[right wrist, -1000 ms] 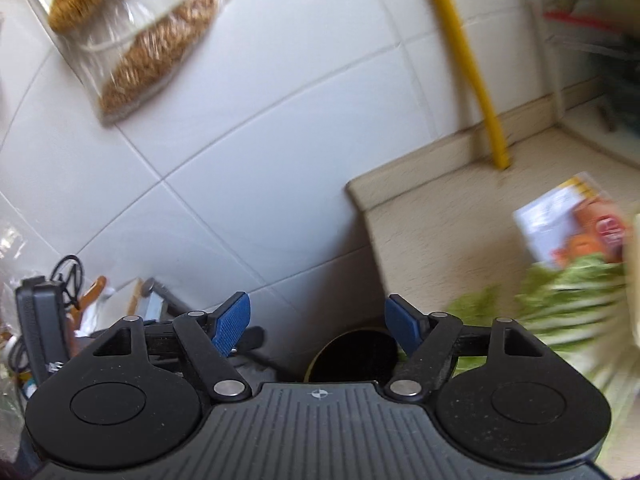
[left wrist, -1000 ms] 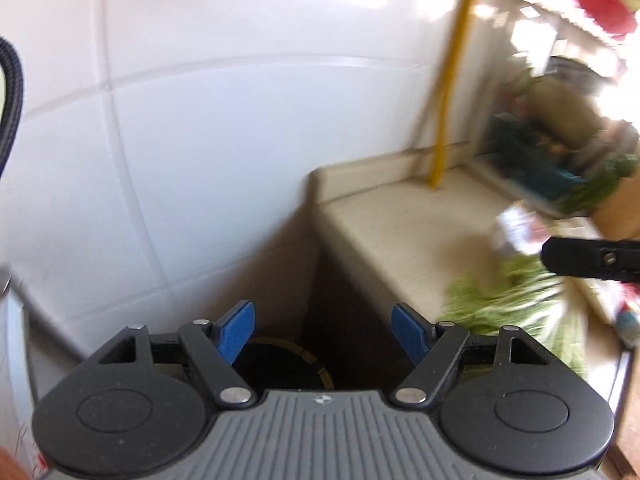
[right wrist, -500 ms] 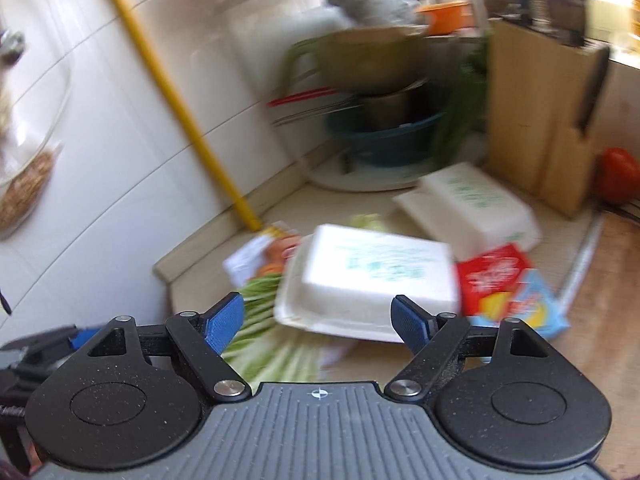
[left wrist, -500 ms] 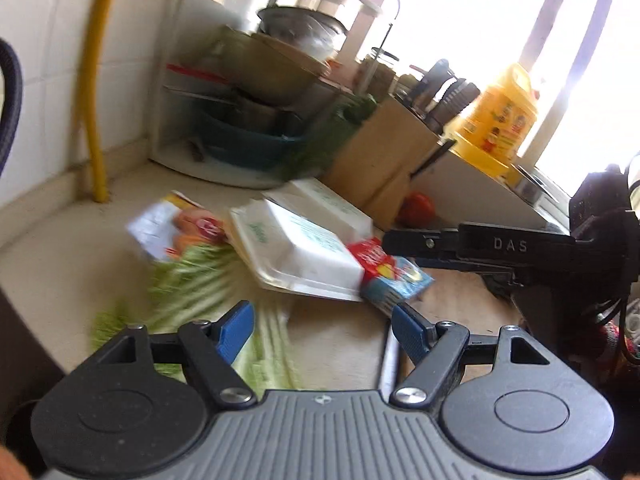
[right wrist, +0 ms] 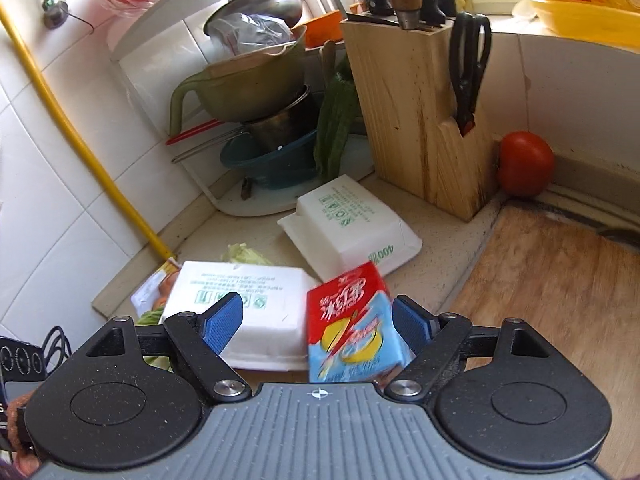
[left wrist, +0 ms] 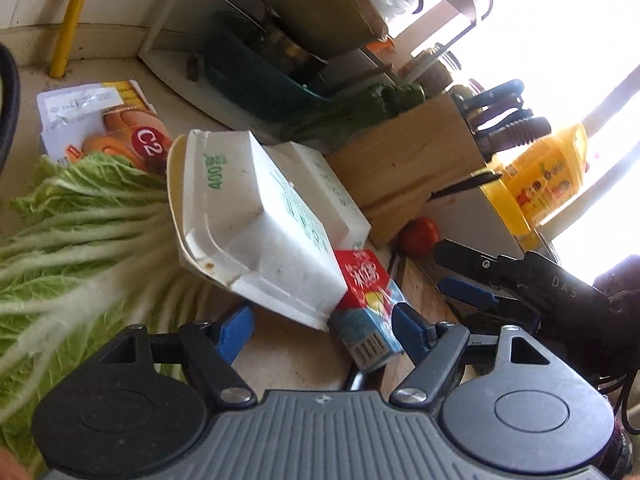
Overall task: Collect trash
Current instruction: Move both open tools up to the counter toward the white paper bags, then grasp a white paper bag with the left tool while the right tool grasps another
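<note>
Trash lies on the counter: a red and blue drink carton (left wrist: pixel 368 312), a white foam box (left wrist: pixel 256 224) tilted on cabbage leaves (left wrist: pixel 68 232), a second foam box (left wrist: pixel 324 184) behind it, and a snack packet (left wrist: pixel 100 120). My left gripper (left wrist: pixel 324 330) is open, low over the counter just before the tilted box and carton. My right gripper (right wrist: pixel 318 324) is open; the carton (right wrist: pixel 352 320) lies between its jaws, close to the right pad, with a wide gap at the left pad. The right gripper (left wrist: pixel 460 276) also shows beside the carton in the left wrist view.
A wooden knife block (right wrist: pixel 416 120) with scissors, a tomato (right wrist: pixel 524 164) and a wooden board (right wrist: pixel 560 288) sit to the right. Stacked bowls fill a corner rack (right wrist: pixel 256 80). A yellow pipe (right wrist: pixel 80 140) runs down the tiled wall. A yellow bottle (left wrist: pixel 540 184) stands by the window.
Both views have swung from the tiled wall and a dark bin over to the counter. Both grippers now sit close to the foam boxes and carton, and the right jaws stand slightly wider.
</note>
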Demonstrator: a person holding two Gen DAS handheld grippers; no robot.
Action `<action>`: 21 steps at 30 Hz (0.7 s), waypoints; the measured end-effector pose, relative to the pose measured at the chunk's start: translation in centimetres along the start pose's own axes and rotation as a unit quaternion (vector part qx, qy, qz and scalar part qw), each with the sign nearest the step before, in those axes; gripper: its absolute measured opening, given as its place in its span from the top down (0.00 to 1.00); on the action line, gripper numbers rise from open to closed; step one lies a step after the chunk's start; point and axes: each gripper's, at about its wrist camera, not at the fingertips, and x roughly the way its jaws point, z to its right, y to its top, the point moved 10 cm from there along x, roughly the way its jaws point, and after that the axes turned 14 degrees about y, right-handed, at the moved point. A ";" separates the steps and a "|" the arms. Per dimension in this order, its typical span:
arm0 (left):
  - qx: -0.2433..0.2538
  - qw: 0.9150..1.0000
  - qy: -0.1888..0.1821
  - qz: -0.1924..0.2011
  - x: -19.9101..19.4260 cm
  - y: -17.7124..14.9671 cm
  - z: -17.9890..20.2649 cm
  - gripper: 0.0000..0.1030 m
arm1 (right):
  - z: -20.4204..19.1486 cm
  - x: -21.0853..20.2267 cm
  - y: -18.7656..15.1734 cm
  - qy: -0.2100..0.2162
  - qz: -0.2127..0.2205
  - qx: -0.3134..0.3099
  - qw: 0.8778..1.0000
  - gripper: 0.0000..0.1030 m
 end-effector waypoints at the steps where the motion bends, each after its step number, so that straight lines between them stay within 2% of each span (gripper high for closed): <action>1: -0.002 1.000 0.004 0.004 0.3 0.2 -0.1 0.29 | 0.2 0.5 0.5 -0.002 -0.003 -0.009 1.000 0.16; 3: -0.015 1.000 0.009 0.002 1.3 0.6 -0.5 0.29 | 0.9 1.6 1.6 -0.006 -0.009 -0.021 1.000 0.16; 7: -0.022 0.999 0.013 0.028 2.0 1.9 -0.4 0.29 | 2.1 4.7 4.0 0.009 -0.033 -0.037 0.999 0.12; 12: -0.070 0.997 0.009 0.038 2.3 3.5 -1.1 0.28 | 4.1 9.5 5.7 0.017 -0.071 -0.060 0.996 0.12; 15: -0.069 0.996 0.016 0.050 2.3 4.2 -1.0 0.26 | 5.2 12.1 6.3 0.034 -0.089 -0.055 0.994 0.10; 18: -0.084 0.995 0.017 0.042 3.4 4.8 -0.9 0.24 | 5.9 13.9 6.4 0.049 -0.108 -0.054 0.992 0.09; 21: -0.087 0.995 0.027 0.040 4.3 5.4 -0.3 0.22 | 6.7 14.9 6.0 0.072 -0.120 -0.025 0.990 0.07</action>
